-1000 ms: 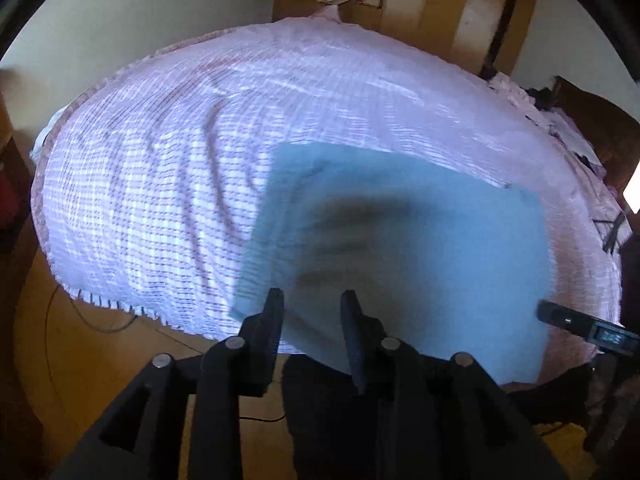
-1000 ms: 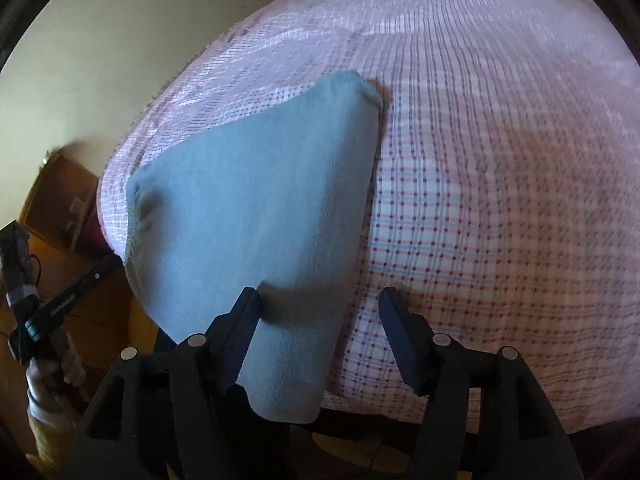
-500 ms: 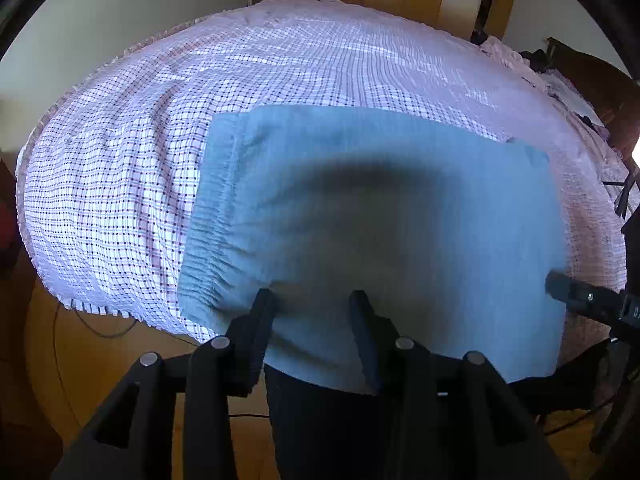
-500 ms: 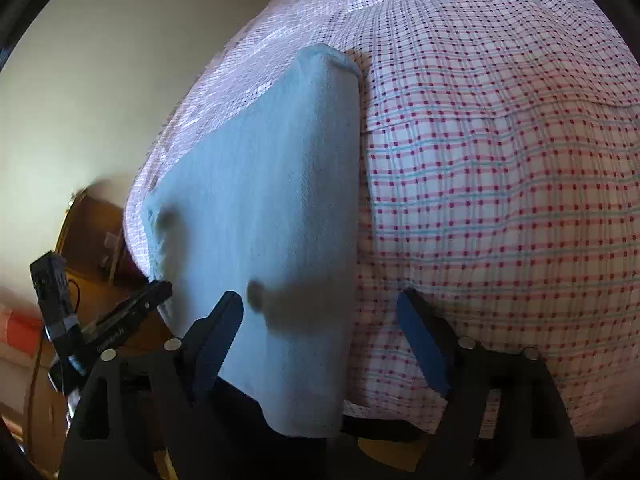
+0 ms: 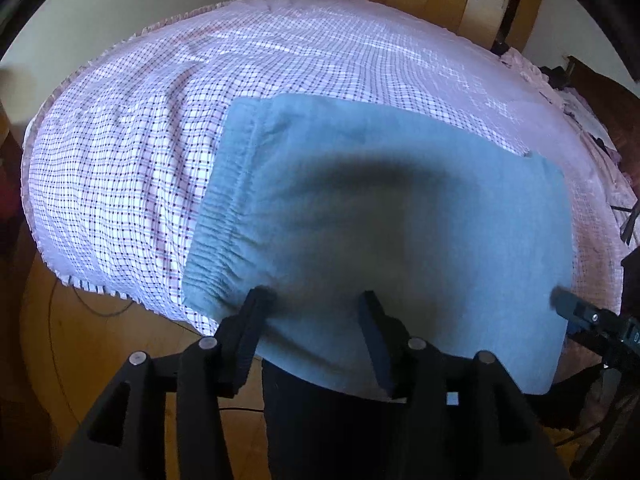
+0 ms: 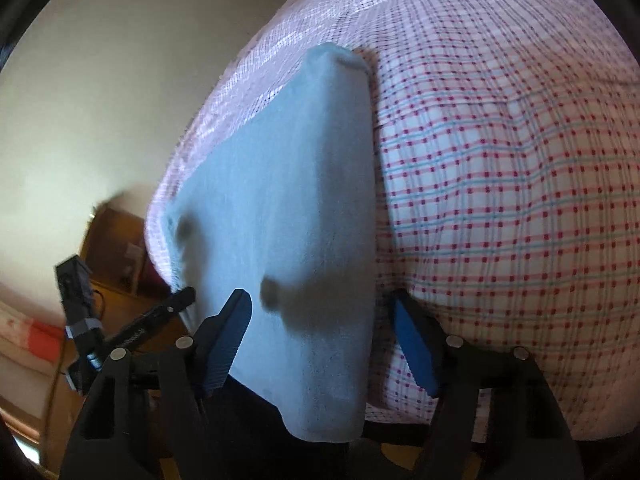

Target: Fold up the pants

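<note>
Blue-grey and soft-looking, the folded pants [image 5: 380, 216] lie flat on the near part of the bed [image 5: 132, 168], their near edge hanging over the bed's near side. From the left wrist camera the gathered elastic waistband [image 5: 218, 236] runs down the left side of the fold, and the opposite short edge sits to the right. The bed is covered in a checked sheet [image 6: 500, 184], white with red and blue lines, with a frilled hem along its left edge.

The left tool [image 5: 316, 308] hovers over the near edge of the pants close to the waistband end, its 2 fingers spread apart with nothing between them; a dark shadow falls on the fabric just beyond. The right tool [image 6: 324, 308] hangs over the other end of the fold, also spread wide and gripping nothing: its left finger [image 6: 224, 340] is over the fabric, its right finger [image 6: 414, 344] over the bare sheet just past the pants' right edge. Whether either tool touches the cloth I cannot tell.

Each tool shows in the other's camera, at the frame's edge. Beyond the bed are a pale wall [image 6: 120, 80], wooden furniture [image 5: 480, 4] at the far side, and a wooden floor [image 5: 80, 340] with a thin cable [image 5: 88, 308] on it near the bed's left corner.
</note>
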`<state>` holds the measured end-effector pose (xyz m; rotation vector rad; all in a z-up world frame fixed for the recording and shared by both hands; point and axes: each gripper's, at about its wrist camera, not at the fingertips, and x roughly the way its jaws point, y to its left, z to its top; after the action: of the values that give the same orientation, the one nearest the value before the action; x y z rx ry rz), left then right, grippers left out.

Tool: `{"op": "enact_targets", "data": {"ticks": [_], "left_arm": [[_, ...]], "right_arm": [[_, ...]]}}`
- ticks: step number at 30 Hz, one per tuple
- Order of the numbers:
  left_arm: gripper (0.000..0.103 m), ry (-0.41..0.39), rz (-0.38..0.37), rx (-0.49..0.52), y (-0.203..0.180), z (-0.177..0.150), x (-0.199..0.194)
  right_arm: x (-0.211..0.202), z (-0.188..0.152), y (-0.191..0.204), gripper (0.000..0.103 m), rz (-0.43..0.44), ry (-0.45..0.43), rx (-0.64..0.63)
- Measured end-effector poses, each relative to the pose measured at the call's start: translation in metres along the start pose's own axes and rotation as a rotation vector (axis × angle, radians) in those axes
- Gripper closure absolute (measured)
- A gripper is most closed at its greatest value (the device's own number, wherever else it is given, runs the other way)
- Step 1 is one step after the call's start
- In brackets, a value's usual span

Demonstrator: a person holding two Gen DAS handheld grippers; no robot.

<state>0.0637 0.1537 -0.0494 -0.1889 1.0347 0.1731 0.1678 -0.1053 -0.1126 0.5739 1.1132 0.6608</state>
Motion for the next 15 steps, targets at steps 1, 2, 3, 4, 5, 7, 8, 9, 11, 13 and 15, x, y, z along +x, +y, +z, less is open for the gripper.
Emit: {"op": "enact_targets", "data": {"ticks": [1,2,3,4,5,7,8,9,11,13,15], "left_arm": [[0.05,0.002,0.004,-0.002,0.0,0.0,0.001],[0.05,0.002,0.011,-0.001,-0.002,0.0,0.0],[0.05,0.002,0.018,0.003,-0.003,0.0,0.0],[0.05,0.003,0.029,0.009,-0.005,0.0,0.0],[0.05,0.003,0.036,0.016,-0.006,0.001,-0.001],[0.05,0.004,0.045,0.023,-0.007,0.002,-0.001],[0.05,0.004,0.049,0.023,-0.007,0.001,-0.001],[0.05,0.006,0.051,0.021,-0.007,0.002,-0.001],[0.051,0.009,0.052,0.014,-0.007,0.002,-0.003],[0.051,0.007,0.049,0.013,-0.006,0.003,-0.007],[0.051,-0.001,0.044,0.012,-0.006,0.003,-0.012]], "right_arm": [[0.0,0.0,-0.001,0.038,0.006,-0.002,0.01],[0.0,0.001,-0.004,0.038,0.012,-0.003,0.021],[0.0,0.002,-0.006,0.038,0.024,-0.004,0.048],[-0.003,0.003,-0.013,0.038,0.032,-0.003,0.062],[-0.004,0.003,-0.016,0.039,0.04,-0.001,0.079],[-0.009,0.003,-0.021,0.043,0.03,0.0,0.08],[-0.01,0.003,-0.02,0.047,0.016,0.0,0.071],[-0.015,0.002,-0.023,0.05,0.006,0.0,0.062],[-0.019,-0.001,-0.022,0.055,-0.023,-0.002,0.04],[-0.017,-0.004,-0.017,0.063,-0.055,-0.004,0.015],[-0.015,-0.003,-0.01,0.075,-0.065,-0.006,-0.006]]}}
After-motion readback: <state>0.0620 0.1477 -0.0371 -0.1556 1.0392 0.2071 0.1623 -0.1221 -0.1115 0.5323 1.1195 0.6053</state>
